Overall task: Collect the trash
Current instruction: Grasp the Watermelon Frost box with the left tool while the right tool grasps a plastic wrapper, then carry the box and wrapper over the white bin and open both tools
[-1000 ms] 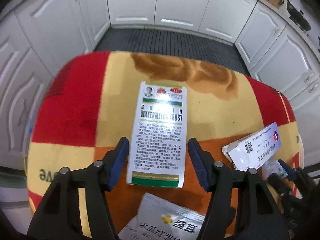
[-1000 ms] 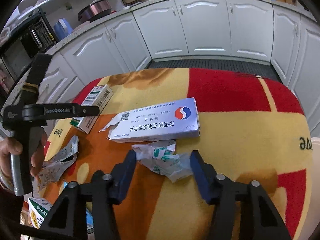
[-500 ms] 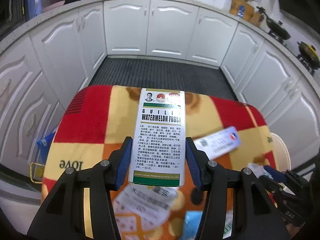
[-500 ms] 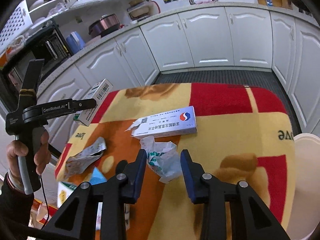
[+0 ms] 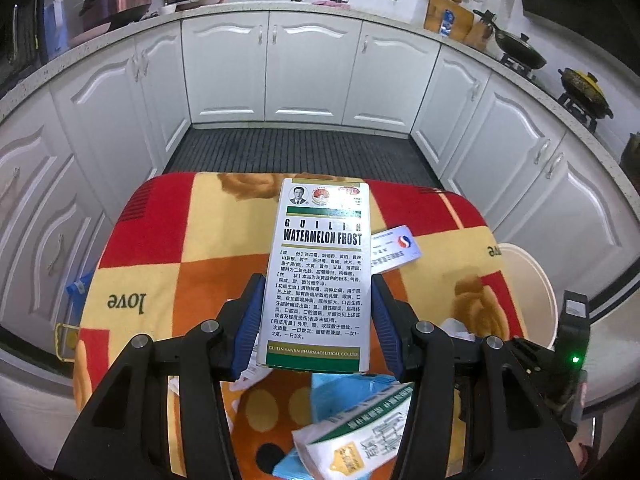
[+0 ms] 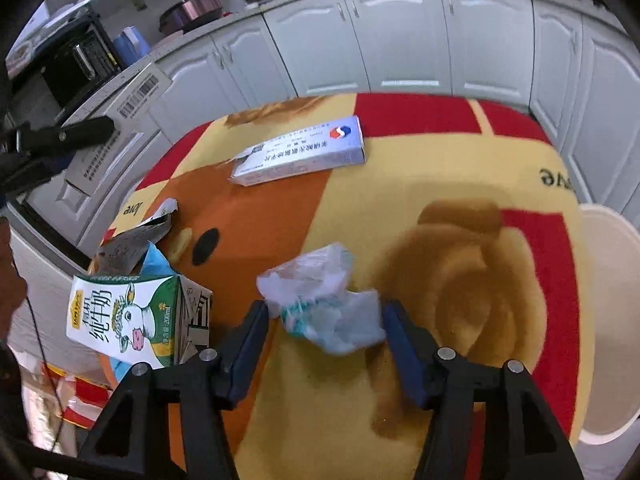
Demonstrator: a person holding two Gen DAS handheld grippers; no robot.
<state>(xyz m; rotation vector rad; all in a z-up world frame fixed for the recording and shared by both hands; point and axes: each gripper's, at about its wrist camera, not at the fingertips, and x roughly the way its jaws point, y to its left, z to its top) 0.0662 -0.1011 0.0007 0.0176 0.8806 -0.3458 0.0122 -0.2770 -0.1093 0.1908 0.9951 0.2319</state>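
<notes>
Centre frame in each view, left gripper (image 5: 316, 320) clamps the medicine box (image 5: 320, 276), right gripper (image 6: 324, 320) pinches the crumpled wrapper (image 6: 324, 304); carrying step, next release over the bin (image 6: 608, 320) at right edge

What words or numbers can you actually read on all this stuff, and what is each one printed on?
"GUILIN WATERMELON FROST", "GUILIN SANJIN PHARMACEUTICAL CO.,LTD.": medicine box clamped in the left gripper.
"love": blanket, upside down.
"纯牛奶", "200ml": milk carton.
Long white box: Chinese print, too small.
Crumpled wrapper in the right gripper: unreadable.
</notes>
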